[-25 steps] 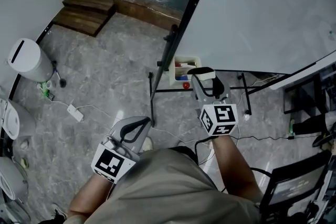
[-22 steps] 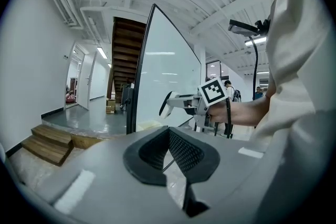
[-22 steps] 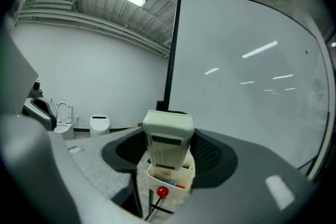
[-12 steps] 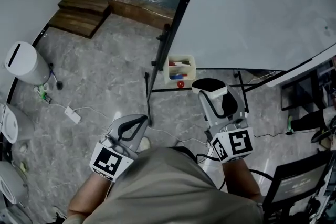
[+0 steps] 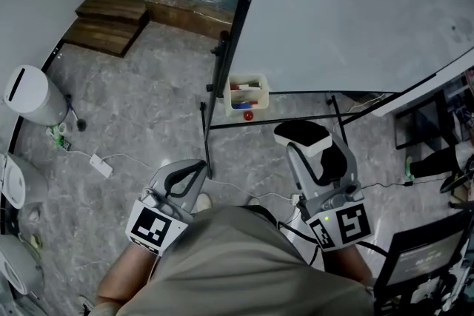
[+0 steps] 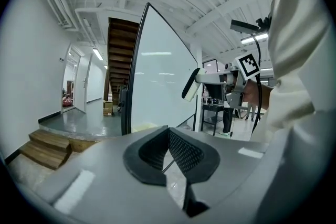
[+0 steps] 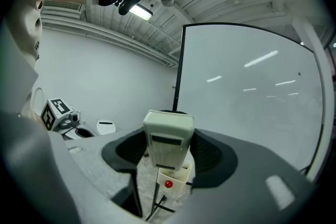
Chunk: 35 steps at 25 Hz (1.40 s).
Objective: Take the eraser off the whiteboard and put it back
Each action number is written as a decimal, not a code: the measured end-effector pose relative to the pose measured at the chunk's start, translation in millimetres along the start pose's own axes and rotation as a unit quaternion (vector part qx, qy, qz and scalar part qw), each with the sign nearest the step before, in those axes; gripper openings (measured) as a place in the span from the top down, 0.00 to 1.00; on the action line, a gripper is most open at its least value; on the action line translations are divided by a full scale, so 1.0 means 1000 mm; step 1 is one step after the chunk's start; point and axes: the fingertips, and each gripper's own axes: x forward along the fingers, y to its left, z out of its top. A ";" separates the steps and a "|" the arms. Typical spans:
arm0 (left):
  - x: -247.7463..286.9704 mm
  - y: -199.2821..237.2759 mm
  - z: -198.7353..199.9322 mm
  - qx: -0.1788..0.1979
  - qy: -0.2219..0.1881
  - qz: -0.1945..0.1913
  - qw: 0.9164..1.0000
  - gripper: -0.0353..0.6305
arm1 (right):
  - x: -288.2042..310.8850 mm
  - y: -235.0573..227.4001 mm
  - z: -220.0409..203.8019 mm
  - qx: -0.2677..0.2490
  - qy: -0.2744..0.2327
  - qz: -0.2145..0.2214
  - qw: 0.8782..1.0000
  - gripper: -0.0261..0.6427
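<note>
The eraser point(image 5: 315, 146), a white block with a dark felt face, is clamped between the pads of my right gripper point(image 5: 311, 141). It is held in the air, clear of the whiteboard point(image 5: 355, 11). In the right gripper view the eraser point(image 7: 168, 140) stands upright between the jaws, and the whiteboard point(image 7: 247, 97) fills the background to the right. My left gripper point(image 5: 189, 177) hangs low at the left, its jaws together and empty. The left gripper view shows the same closed gripper point(image 6: 169, 152), with the eraser point(image 6: 190, 91) beyond it, out in front of the board point(image 6: 157, 86).
A white tray point(image 5: 246, 94) of markers hangs at the board's lower edge, above the black stand legs point(image 5: 207, 137). A white bin point(image 5: 29, 96) and a power strip point(image 5: 102, 165) are on the floor at left, wooden steps point(image 5: 111, 22) behind. A black chair point(image 5: 422, 263) stands at right.
My right gripper, still holding the eraser, has risen and come back from the board toward the lower right of the head view. The left gripper has stayed put.
</note>
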 end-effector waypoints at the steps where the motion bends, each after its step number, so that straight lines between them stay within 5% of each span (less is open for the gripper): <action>1: 0.000 -0.001 0.000 0.002 0.000 0.000 1.000 0.94 | -0.003 0.001 0.003 -0.002 -0.001 0.000 1.000 0.57; 17: -0.007 0.002 -0.002 -0.001 -0.005 0.008 1.000 0.93 | 0.007 -0.010 -0.008 0.009 0.001 -0.019 1.000 0.57; 35: -0.014 0.021 -0.003 0.003 -0.005 0.021 1.000 0.93 | 0.116 -0.051 -0.123 0.071 0.075 -0.057 0.993 0.57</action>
